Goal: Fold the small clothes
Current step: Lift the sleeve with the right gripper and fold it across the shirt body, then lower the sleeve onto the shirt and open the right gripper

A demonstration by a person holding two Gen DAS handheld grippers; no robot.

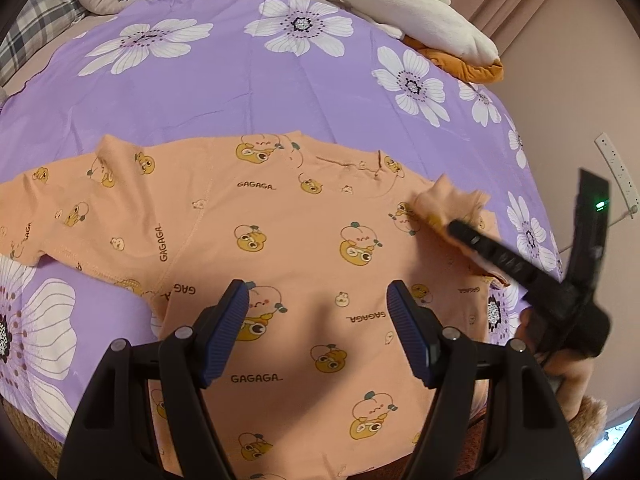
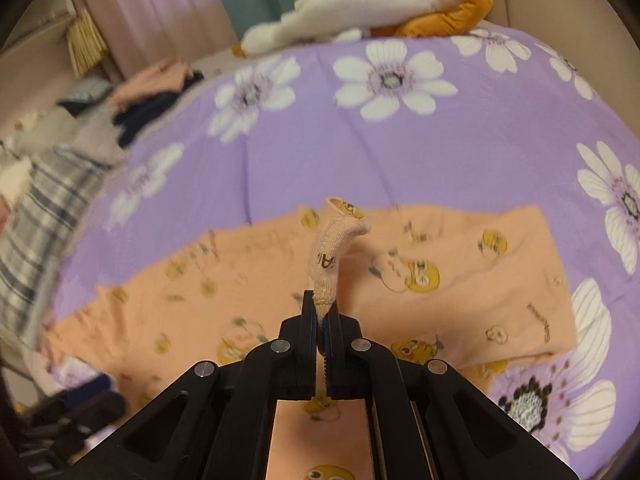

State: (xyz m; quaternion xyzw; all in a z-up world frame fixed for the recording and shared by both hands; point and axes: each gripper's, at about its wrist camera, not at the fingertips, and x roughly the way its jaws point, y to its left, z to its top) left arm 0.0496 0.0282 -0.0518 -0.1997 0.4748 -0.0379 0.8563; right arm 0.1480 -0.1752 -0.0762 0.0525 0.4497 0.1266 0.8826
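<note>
With my right gripper [image 2: 325, 312] pinched shut on only the cuff of the peach shirt [image 1: 280, 216] spread on the purple bedspread [image 1: 224, 80], and my left gripper [image 1: 318, 308] hovering wide open and empty over the shirt's body, I risk the cuff slipping free mid-fold or dragging the unpinned body askew.

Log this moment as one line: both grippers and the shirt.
left gripper: open, above shirt body | right gripper: shut on sleeve cuff, lifted over orange shirt | shirt flat on purple bedspread

shirt [image 1: 280, 220] on bedspread [image 1: 240, 92], plush toy [image 1: 400, 8] behind
</note>
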